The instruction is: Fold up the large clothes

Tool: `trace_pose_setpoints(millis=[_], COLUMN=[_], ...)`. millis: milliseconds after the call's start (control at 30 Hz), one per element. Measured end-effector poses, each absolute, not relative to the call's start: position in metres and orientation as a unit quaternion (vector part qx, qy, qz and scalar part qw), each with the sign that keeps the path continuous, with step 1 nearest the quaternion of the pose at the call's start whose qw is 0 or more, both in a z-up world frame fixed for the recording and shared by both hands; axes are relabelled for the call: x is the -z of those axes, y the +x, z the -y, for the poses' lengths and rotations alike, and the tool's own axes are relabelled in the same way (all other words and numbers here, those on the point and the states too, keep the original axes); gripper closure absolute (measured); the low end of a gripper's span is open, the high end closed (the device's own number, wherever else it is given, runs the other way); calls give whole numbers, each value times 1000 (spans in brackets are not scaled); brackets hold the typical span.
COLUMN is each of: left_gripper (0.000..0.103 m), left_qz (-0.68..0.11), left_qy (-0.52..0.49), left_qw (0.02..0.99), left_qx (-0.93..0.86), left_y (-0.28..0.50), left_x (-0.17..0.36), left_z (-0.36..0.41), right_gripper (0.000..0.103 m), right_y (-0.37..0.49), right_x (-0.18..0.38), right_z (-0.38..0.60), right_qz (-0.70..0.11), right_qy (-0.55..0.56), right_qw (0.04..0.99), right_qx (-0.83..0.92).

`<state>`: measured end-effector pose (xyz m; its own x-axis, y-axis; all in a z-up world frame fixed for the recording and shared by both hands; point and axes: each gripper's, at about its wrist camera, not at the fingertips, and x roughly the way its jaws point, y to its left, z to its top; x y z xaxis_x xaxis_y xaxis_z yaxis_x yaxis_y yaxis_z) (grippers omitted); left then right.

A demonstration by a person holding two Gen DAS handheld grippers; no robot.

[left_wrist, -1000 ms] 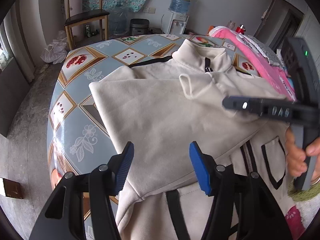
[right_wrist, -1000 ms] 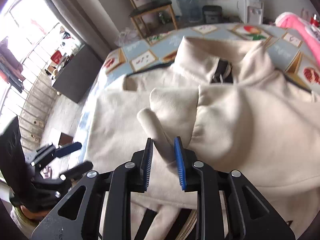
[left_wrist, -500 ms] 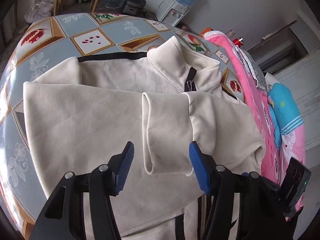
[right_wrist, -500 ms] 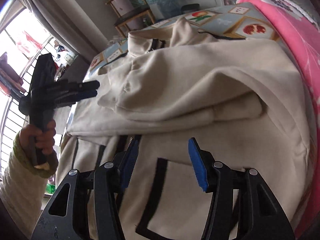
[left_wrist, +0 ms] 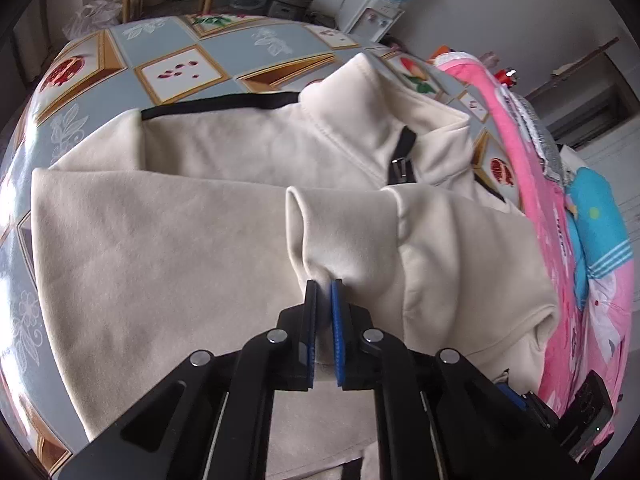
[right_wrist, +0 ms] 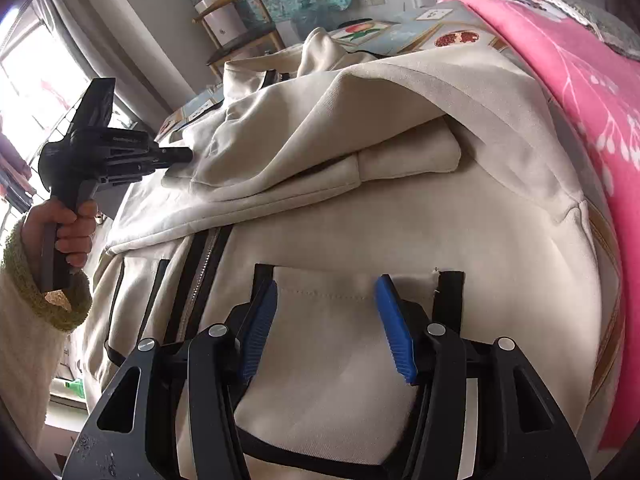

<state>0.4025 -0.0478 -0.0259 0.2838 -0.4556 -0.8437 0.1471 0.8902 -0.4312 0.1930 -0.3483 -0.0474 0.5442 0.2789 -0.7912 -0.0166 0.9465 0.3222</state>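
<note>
A cream zip jacket (left_wrist: 168, 264) with black trim lies spread on the patterned tablecloth (left_wrist: 176, 56), both sleeves folded across its chest. My left gripper (left_wrist: 324, 292) is shut on the cuff (left_wrist: 340, 232) of the sleeve that comes from the right. In the right wrist view the jacket (right_wrist: 440, 216) fills the frame, and my left gripper (right_wrist: 186, 155) shows at the left, pinching the sleeve. My right gripper (right_wrist: 326, 292) is open and empty, hovering over the black-edged chest pocket (right_wrist: 340, 340) at the jacket's lower front.
A pink quilt (left_wrist: 560, 240) lies along the table's right side, also in the right wrist view (right_wrist: 580, 100). A wooden chair (right_wrist: 236, 24), a water dispenser (left_wrist: 380, 0) and bottles stand beyond the far edge.
My left gripper has closed on the sleeve cuff it was straddling. My right gripper, which let go of that cuff earlier, has stayed open over the pocket area.
</note>
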Motion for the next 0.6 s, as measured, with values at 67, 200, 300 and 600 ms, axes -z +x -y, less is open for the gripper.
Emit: trace_pose_setpoints(millis=[67,200,300,600], left_gripper=[98,98,98,98], left_qz=[-549,-503,-462,-492], left_qy=[-139,-169,-175,-158], left_qw=[796,813,837,844], left_qx=[214,240,235,145], left_y=[398,385,371,346], left_x=[11,-36,-74,-44], left_z=[48,32,9,-61], right_gripper=[53,53,53,53], right_y=[194,192,189,188], right_x=[46,45,46,47], right_z=[350,356,359,356], right_qz=[-469,-469,-470,-479], right_qy=[142,143,143,122], right_qw=[868,868,868,867], right_qx=[-85,-76,-72,-62])
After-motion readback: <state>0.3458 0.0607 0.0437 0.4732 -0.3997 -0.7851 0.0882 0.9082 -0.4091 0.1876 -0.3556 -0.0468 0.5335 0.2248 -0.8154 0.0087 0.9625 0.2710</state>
